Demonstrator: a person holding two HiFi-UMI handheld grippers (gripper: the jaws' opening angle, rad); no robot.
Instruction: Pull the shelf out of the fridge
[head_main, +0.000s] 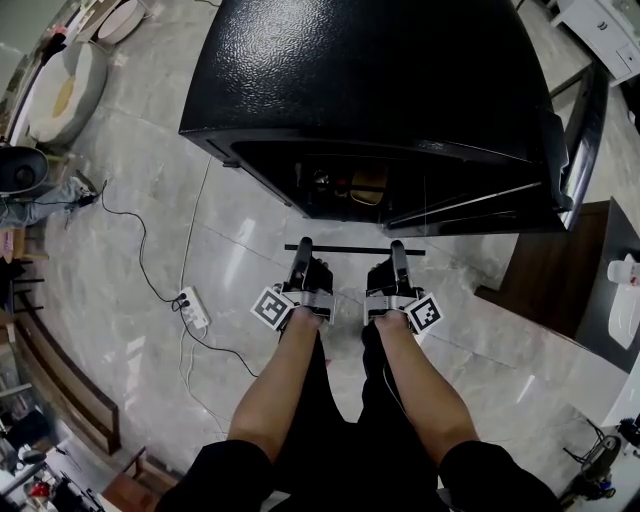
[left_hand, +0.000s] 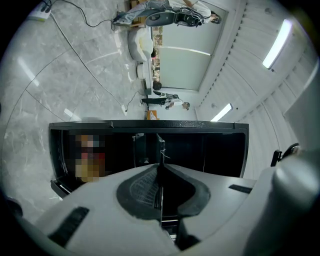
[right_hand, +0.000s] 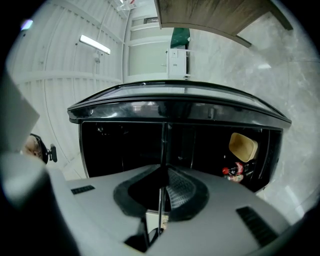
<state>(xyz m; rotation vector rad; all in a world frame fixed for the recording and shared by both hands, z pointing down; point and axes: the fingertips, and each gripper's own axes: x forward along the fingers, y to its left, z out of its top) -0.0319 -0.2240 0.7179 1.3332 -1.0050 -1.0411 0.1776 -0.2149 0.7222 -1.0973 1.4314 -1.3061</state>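
Left gripper (head_main: 303, 246) and right gripper (head_main: 396, 246) both clamp the thin shelf (head_main: 350, 249) by its front edge, just outside the open black fridge (head_main: 380, 80). Below lies a glossy grey marble floor (head_main: 150, 170) with a white power strip (head_main: 193, 308).

The boxy black fridge (head_main: 370, 80) stands at 12 o'clock with its open front toward the person and its door (head_main: 585, 130) swung out at 2 o'clock. The thin dark-rimmed shelf (head_main: 355, 248) has its front edge just before the opening. The left gripper (head_main: 302, 250) is at its left end and the right gripper (head_main: 397, 250) at its right, both jaws closed on it. On the grey stone floor (head_main: 130, 200), a white power strip (head_main: 193, 308) lies at 9 o'clock — a dark wooden worktop (head_main: 545, 270) sits at 3 o'clock.
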